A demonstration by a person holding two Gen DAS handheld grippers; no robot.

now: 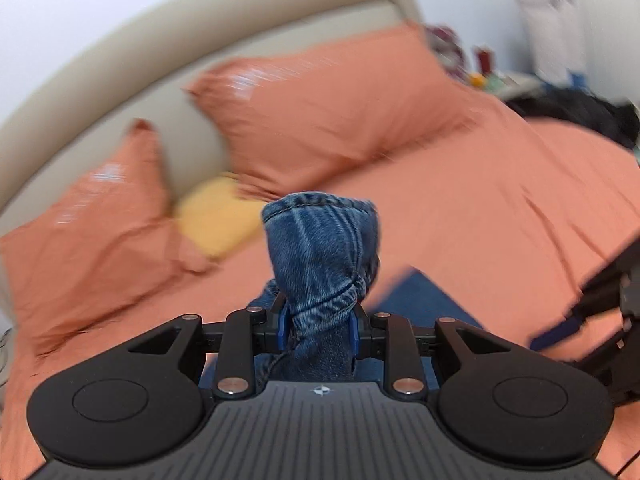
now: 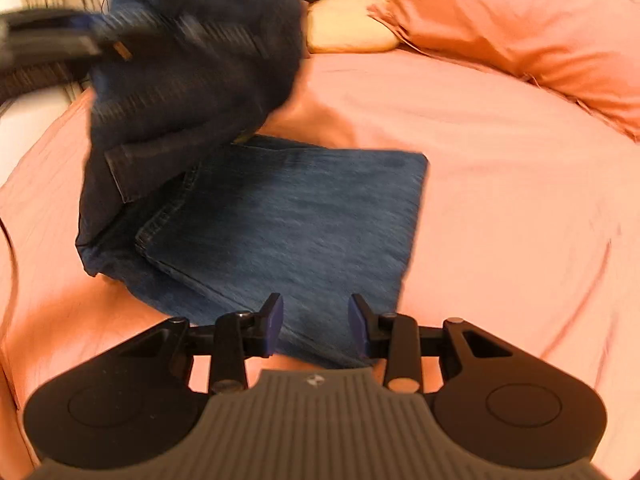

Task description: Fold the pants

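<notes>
The left gripper [image 1: 319,330] is clamped on a bunched edge of the jeans [image 1: 320,256]. In the left wrist view the denim stands up from between the blue pads [image 1: 282,326] toward 12 o'clock, its stitched hem curling over at the top. More denim hangs below the pads, and a flat blue part lies on the sheet [image 1: 460,208] at about 4 o'clock of the bunch. The right gripper shows as a dark, blurred shape at the 3 o'clock edge of that view.

In the right wrist view the right gripper [image 2: 316,326] holds nothing, its jaws set moderately apart. The folded jeans [image 2: 288,220] lie flat on the sheet [image 2: 500,200] straight ahead at 12 o'clock, and their near edge runs under the gap between the pads [image 2: 275,322]. I cannot tell whether the pads touch the cloth. At 10 to 11 o'clock a raised portion of the denim hangs in the air, blurred, with the left gripper [image 2: 48,42] gripping it at the upper left edge. This lifted part joins the flat part along the left side, at about 9 o'clock of the folded panel.

Two orange pillows [image 1: 320,112] lean on the beige headboard [image 1: 120,80] at the far side, with a yellow cushion [image 1: 218,220] between them.
</notes>
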